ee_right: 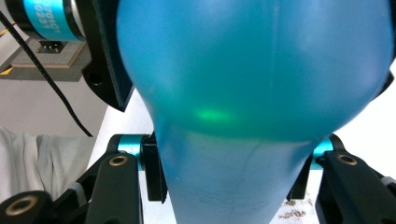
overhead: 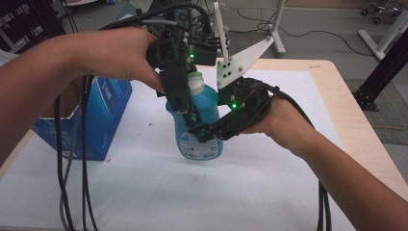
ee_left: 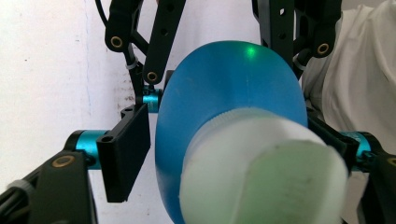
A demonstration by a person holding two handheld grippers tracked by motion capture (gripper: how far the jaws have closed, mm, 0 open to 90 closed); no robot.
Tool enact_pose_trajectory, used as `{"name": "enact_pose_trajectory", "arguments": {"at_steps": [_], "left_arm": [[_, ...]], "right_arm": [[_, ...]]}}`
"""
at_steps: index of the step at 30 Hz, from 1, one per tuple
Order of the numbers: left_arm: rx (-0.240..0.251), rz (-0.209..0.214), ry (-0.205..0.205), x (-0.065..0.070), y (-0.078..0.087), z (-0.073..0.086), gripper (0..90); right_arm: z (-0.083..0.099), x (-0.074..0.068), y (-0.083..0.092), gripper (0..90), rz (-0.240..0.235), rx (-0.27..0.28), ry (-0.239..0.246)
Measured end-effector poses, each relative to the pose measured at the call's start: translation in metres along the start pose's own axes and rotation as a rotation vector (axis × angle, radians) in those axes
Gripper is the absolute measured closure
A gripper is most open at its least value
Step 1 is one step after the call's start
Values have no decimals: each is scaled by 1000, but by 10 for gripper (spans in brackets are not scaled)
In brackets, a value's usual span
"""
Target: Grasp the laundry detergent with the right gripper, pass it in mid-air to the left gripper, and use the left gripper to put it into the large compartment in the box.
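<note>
Blue bottle (overhead: 204,122) upright between jaws of both hand-held grippers.

black hand-held gripper (overhead: 192,118) frames, teal joints, green lights, white plate (overhead: 240,60).

The bottle (overhead: 199,122) is translucent blue with a pale, whitish-green cap (overhead: 195,82) and a white printed label near its base. At nine o'clock from it lies a blue box (overhead: 91,120) with white lettering. The table (overhead: 356,130) is light wood under a white sheet (overhead: 192,192). Both grippers are black, with teal-blue metal pins and small green lights; a green glint sits on the bottle's shoulder.
</note>
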State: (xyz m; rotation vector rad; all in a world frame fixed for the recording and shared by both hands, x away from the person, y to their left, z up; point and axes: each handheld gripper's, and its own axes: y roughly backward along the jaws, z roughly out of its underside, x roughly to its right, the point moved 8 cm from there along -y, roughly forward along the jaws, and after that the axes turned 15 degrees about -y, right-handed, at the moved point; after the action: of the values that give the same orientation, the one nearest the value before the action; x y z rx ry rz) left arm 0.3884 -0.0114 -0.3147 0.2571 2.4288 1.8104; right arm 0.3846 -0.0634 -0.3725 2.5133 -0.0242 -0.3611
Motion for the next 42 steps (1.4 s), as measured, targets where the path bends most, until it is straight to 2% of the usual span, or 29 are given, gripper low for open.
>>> {"name": "enact_pose_trajectory", "arguments": {"at_steps": [3,15,24,30,31,32,33,34,35,36,37,38,40,42], "left_arm": [[-8,8,-15,1,-1,0,289],[12,18,-19,2,-1,-1,371],[7,22,-29,3,-2,-1,377],[29,16,-29,5,5,-4,380],[19,17,-33,6,6,-5,380],[15,15,-35,7,6,-5,380],[13,15,-34,8,8,-5,381],[13,15,-34,8,8,-5,381],[12,15,-33,8,9,-5,381],[7,14,-27,9,12,-4,381],[7,14,-27,9,12,-4,381],[0,10,-18,9,16,0,381],[-4,-1,-4,8,19,3,381],[-5,-9,6,7,22,6,380]], "right_arm": [[0,0,0,459,-1,1,-3],[0,-1,-1,460,-8,2,-1],[1,-2,-3,459,-15,0,6],[-2,-4,1,445,-21,12,9],[-2,-5,1,434,-19,13,10],[-3,-5,2,313,-27,13,0],[-3,-4,3,254,-13,16,-12],[-3,-4,3,254,-13,16,-12],[-2,-3,4,204,6,13,-21],[1,-2,9,203,-6,0,-44],[1,-2,9,203,-6,0,-44],[5,1,16,81,50,-20,-51],[8,5,22,19,113,-37,-89],[9,7,26,21,129,-42,-96]]}}
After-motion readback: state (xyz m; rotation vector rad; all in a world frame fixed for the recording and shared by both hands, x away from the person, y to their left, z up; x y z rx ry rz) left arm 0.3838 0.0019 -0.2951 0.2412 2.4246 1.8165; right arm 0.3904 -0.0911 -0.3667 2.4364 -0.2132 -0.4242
